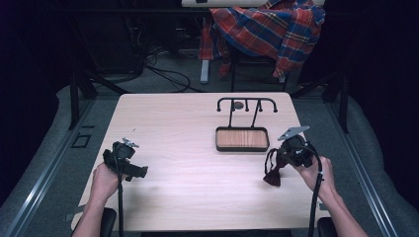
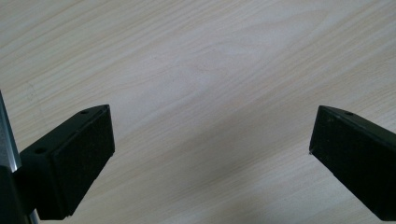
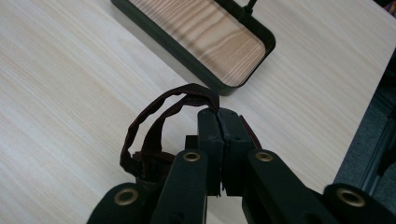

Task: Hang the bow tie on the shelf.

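Observation:
A dark red bow tie [image 1: 272,177] hangs by its strap [image 3: 154,126] from my right gripper [image 1: 281,158], just above the table at the right. In the right gripper view the jaws are pressed together on the strap, and my right gripper [image 3: 218,116] points toward a black stand. The stand has a wood-lined tray base [image 1: 242,148] and a bar of hooks [image 1: 247,101] above it. The tray's rim [image 3: 187,56] lies just beyond the strap. My left gripper [image 1: 141,172] hovers over the table's left side. My left gripper [image 2: 210,154] is open, with bare wood between its jaws.
The light wooden table [image 1: 188,128] stands on a grey floor. A plaid shirt [image 1: 269,29] is draped over a chair behind the table. Cables [image 1: 163,74] lie on the floor at the back. A small dark round spot [image 1: 238,104] sits near the table's far edge.

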Demonstrator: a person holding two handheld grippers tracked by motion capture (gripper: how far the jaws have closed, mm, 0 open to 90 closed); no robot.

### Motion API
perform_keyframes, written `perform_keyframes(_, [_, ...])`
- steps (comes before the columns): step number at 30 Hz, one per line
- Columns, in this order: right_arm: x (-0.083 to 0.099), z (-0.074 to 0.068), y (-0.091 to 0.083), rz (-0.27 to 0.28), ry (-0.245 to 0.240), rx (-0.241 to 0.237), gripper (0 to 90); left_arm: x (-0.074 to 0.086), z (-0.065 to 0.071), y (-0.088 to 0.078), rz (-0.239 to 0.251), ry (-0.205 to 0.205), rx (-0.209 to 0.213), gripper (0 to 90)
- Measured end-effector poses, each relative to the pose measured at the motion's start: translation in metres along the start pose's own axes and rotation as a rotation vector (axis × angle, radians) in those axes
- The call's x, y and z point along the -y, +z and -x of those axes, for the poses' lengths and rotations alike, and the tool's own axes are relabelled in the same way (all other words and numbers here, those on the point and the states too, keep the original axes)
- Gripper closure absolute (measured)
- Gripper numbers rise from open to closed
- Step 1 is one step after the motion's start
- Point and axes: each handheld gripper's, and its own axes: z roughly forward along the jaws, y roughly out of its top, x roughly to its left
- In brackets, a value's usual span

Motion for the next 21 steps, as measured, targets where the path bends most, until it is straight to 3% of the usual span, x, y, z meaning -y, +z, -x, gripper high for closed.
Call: perform_keyframes(21, [-0.011,0.019,-0.01,0.061,0.046,0.044,89.4,-0.001,0.001,0.001,-0.007,0.007,0.002,0.1])
